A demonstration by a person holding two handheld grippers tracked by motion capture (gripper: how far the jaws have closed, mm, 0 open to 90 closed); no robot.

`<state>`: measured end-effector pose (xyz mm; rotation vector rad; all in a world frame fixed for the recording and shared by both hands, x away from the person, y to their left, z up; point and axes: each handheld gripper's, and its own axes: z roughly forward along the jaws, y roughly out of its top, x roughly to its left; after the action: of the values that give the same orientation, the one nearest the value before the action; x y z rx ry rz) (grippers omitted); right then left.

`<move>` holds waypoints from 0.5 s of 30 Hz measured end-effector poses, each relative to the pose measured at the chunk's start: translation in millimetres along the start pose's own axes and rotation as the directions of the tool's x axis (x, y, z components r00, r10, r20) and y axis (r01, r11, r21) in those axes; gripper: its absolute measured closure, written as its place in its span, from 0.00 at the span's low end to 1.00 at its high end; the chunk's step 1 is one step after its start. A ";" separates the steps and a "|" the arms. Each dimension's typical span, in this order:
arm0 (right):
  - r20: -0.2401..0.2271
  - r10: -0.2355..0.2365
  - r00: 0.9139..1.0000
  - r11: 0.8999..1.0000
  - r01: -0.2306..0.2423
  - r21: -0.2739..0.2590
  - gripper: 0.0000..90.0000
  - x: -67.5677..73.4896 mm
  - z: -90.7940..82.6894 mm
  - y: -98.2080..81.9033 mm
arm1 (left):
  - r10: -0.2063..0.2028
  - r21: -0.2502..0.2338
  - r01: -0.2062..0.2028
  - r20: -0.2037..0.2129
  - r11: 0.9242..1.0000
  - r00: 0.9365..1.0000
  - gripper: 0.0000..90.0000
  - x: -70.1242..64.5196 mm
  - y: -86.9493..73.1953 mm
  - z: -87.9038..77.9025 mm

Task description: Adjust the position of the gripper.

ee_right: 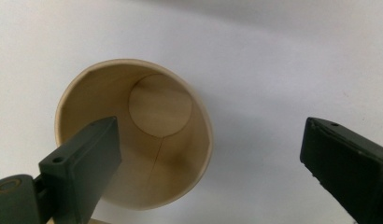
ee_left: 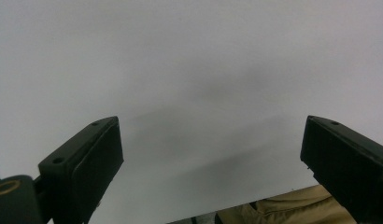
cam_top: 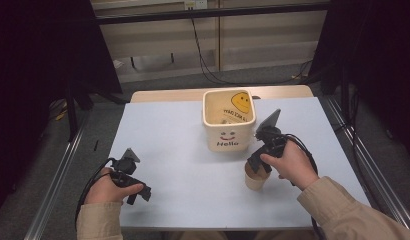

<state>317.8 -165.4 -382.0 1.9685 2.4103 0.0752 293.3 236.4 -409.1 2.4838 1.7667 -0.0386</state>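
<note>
A tan paper cup (cam_top: 254, 181) stands upright and empty on the pale table (cam_top: 183, 160), right of centre near the front. My right gripper (cam_top: 256, 165) points down over it with its jaws wide apart. In the right gripper view the cup (ee_right: 161, 107) lies under the gripper (ee_right: 209, 142): one jaw hangs over the cup's mouth, the other stands outside its rim, and neither pad presses on the wall. My left gripper (cam_top: 139, 192) rests low near the table's front left edge. Its jaws (ee_left: 210, 140) stand open over bare table with nothing between them.
A cream square container (cam_top: 205, 107) with a smiley face and "Hello" on its front stands at the back middle, just behind the right gripper. A yellow smiley item lies inside it. A beige sleeve (ee_left: 283, 207) shows at the table's front edge.
</note>
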 end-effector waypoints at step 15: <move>-0.016 -0.019 1.000 1.000 0.019 0.002 0.06 1.6 -9.0 1.6 | -0.020 -0.009 0.020 0.030 1.000 0.999 0.06 -2.9 0.0 1.2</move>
<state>318.6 -163.7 -373.0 1.9532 2.4388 0.0882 292.3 233.6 -410.1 2.4465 1.7757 -0.0680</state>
